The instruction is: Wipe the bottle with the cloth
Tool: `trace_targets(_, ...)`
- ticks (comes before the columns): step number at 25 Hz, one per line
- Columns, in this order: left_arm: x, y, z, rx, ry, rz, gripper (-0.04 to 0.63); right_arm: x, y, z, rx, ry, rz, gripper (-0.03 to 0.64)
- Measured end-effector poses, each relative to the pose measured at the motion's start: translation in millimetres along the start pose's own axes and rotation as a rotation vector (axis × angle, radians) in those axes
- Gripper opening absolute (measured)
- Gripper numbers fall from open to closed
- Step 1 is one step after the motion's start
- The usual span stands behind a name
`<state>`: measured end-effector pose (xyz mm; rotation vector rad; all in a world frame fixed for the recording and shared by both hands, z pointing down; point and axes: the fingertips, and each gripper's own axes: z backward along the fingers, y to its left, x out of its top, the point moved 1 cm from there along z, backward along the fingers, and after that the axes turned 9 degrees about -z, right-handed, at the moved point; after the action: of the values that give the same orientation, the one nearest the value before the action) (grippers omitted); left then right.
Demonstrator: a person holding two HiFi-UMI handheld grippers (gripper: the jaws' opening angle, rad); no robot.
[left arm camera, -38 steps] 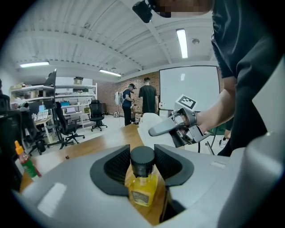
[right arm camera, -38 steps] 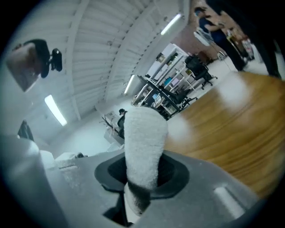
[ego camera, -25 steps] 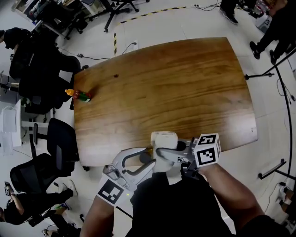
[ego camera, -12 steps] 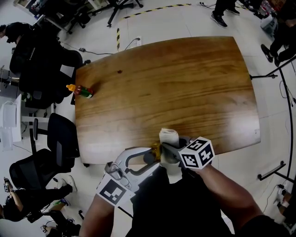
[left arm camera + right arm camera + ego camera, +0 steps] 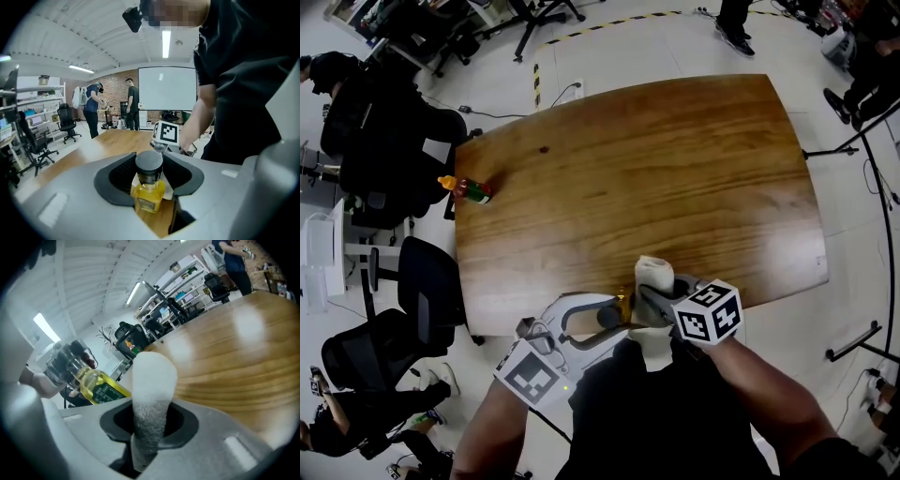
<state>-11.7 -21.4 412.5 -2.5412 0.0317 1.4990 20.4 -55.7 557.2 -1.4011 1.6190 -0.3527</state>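
Your left gripper [image 5: 607, 317] has its fingers clamped on the bottle [image 5: 149, 193] up by the black cap. They've just eased open a touch, w/ the bottle between them and not dropped. Your right gripper [image 5: 659, 300] has its fingers clenched on the cloth [image 5: 152, 380], a white roll sticking out past the tips. Both sit over the near edge of the tabletop [image 5: 656, 169], at 6 o'clock in the head view, w/ the bottle held off the wood.

Key relation: from the right fingers the bottle lies at approx 10 o'clock, just beside the cloth. Whether they touch, I can't tell. Its long axis slants: cap up-left in the left fingers, yellow body and dark label running down toward the cloth. So the right gripper looks like the 1 to move, and the left only has to hold the bottle steady. My read: bring the cloth sideways onto the label side, then stroke along that axis.

Nothing stands between cloth and bottle. A 2nd bottle [image 5: 469, 190], orange cap, is at 10 o'clock on the tabletop, well apart. Office chairs [image 5: 394, 141] sit beyond that edge, no obstruction.
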Motion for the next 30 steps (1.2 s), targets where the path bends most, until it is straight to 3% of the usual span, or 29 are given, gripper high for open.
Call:
trace_targets(3, -4, 2, 3, 0.124, -0.002, 0.059, 0.256, 13, 0, 26, -0.005, -0.072, -0.024, 0.080)
trace_targets(9, -8, 8, 17, 0.520, -0.092, 0.266, 0.244, 29, 0, 49, 0.014, -0.111, -0.033, 0.080)
trace_targets(14, -2, 12, 7, 0.683, -0.079, 0.369, 0.206, 47, 2, 47, 0.044, -0.099, 0.005, 0.080)
trace_targets(18, -1, 15, 9, 0.748, -0.090, 0.428, 0.204, 53, 12, 43, 0.077, -0.086, 0.025, 0.080)
trace_targets(24, -1, 13, 12, 0.798, -0.079, 0.429, 0.183, 55, 19, 40, 0.114, -0.058, 0.050, 0.080)
trace_targets(27, -3, 12, 15, 0.764, -0.080, 0.410, 0.176, 57, 24, 37, 0.136, -0.038, 0.064, 0.080)
trace_targets(30, -3, 9, 14, 0.655, -0.092, 0.336, 0.176, 66, 24, 39, 0.167, -0.053, 0.036, 0.080)
